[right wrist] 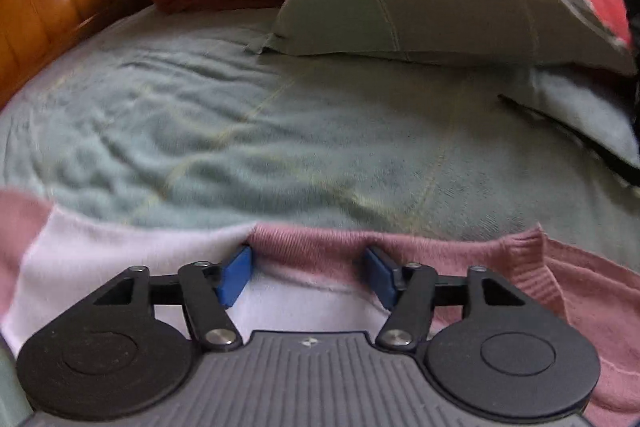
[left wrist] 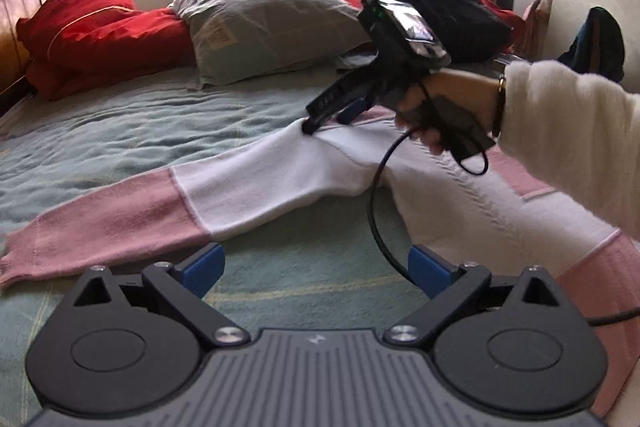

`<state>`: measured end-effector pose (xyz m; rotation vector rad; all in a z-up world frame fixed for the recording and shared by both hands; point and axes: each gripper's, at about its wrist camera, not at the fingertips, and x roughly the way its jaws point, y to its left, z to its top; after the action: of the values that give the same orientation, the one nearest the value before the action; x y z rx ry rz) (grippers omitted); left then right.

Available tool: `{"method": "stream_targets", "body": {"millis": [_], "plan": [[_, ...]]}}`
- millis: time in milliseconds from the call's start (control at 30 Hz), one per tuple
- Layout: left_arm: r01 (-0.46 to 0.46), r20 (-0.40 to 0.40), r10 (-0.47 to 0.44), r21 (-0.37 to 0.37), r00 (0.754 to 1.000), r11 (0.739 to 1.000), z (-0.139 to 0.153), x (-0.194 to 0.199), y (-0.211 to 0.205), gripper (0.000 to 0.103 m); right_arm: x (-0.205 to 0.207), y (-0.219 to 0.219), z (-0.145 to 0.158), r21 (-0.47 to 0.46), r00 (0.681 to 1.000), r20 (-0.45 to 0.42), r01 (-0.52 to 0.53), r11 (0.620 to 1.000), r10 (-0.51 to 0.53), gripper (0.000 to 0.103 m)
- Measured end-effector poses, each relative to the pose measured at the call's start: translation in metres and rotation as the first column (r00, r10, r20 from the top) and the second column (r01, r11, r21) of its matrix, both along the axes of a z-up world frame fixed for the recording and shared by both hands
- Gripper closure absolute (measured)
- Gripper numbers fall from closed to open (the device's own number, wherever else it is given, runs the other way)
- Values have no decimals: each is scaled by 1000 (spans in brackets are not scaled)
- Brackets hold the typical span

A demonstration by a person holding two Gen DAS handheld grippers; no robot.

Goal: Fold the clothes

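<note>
A pink-and-white sweater (left wrist: 280, 183) lay spread on the bed (left wrist: 120, 131) as I worked both tongs over it. One sleeve (left wrist: 132, 219) ran out straight to my left, its long axis slanting from the shoulder down to a pink cuff near the left view's edge. My right gripper (left wrist: 320, 121), seen from the left camera, had its tips down on the fabric at the shoulder where that sleeve joins the body. In its own view the blue pads (right wrist: 238, 277) stood well apart over the pink collar band (right wrist: 312, 247), with nothing pinched between them that I could make out. My left gripper (left wrist: 316, 267) hung wide open over bare bedding, holding nothing, the sleeve lying just ahead of it and crosswise to its fingers. By my reading, the right was the nearer to the shoulder and the left the nearer to mid-sleeve and cuff. Pillows (left wrist: 272, 23) sat well beyond, clear of the work.
</note>
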<state>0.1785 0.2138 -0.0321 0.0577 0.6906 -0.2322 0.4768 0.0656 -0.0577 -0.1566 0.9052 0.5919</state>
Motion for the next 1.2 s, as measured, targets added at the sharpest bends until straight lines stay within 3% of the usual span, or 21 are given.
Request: {"method": "stream_targets", "body": {"millis": [67, 200, 400, 533, 733, 833, 933, 1067, 1133, 1200], "plan": [[1, 0, -1, -8, 1000, 1000, 0, -1, 3, 5, 6, -1, 4, 10, 1000, -25, 3, 1000, -2, 34], [-6, 5, 6, -33, 1000, 999, 4, -1, 14, 5, -29, -21, 17, -20, 999, -47, -10, 1000, 10, 29], [-8, -6, 7, -133, 1000, 991, 10, 36, 34, 5, -105, -50, 24, -94, 997, 28, -72, 993, 75, 28], [-2, -104, -28, -283, 994, 959, 1, 102, 44, 5, -133, -59, 34, -75, 994, 49, -97, 992, 101, 21], [-86, -291, -22, -352, 957, 932, -39, 173, 44, 6, -153, -56, 40, -90, 989, 91, -106, 990, 114, 13], [-141, -271, 46, -342, 961, 929, -45, 186, 53, 5, -160, -56, 41, -68, 989, 87, -113, 991, 119, 1], [-203, -252, 129, -293, 959, 934, -50, 201, 61, 6, -167, -59, 43, -31, 992, 72, -103, 994, 105, 0], [-251, -262, 173, -303, 950, 919, -47, 212, 65, 6, -178, -64, 45, 10, 998, 33, -59, 998, 59, 0], [-252, -265, 174, -294, 948, 922, -37, 209, 57, 6, -187, -68, 47, 20, 999, 12, -41, 999, 41, 0], [-185, -240, 109, -319, 965, 930, -25, 200, 43, 5, -197, -74, 50, 44, 1000, 5, -31, 999, 31, 0]]}}
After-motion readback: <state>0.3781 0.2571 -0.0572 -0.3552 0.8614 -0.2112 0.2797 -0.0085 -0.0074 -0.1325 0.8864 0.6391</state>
